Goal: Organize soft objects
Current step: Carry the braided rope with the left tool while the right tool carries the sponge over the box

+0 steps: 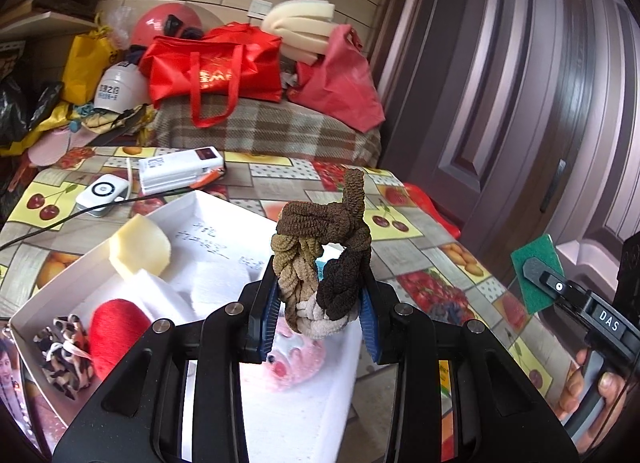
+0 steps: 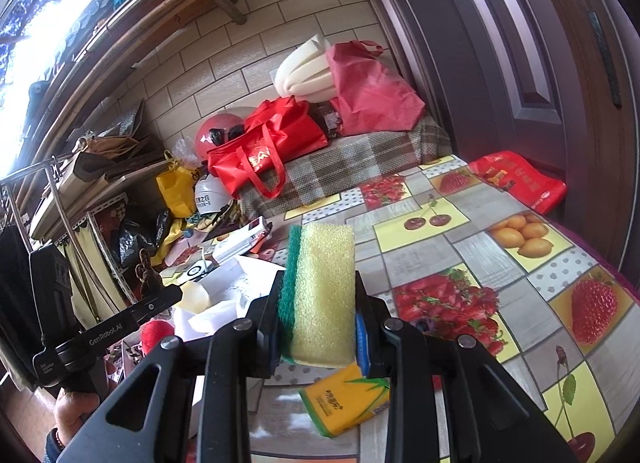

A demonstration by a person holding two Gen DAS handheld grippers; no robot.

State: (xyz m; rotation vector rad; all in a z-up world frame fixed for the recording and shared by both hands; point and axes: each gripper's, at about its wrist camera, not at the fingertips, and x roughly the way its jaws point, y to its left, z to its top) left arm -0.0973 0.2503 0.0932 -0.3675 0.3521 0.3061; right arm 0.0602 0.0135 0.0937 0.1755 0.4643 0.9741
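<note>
Mid-task: the white box (image 1: 48, 299) is already holding several soft items; left gripper (image 1: 320, 311) fingers are clamping hair ties (image 1: 324, 259), right gripper (image 2: 318, 327) fingers a sponge (image 2: 320, 287), both unplaced.

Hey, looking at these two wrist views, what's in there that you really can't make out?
- Handwriting on the white box floor, left wrist view: too small, partly covered by the hair-tie bundle.
- Pink plush item, left wrist view: blurred, mostly behind the left gripper.
- Yellow packet, right wrist view: print too small, partly behind the right gripper and the sponge.
</note>
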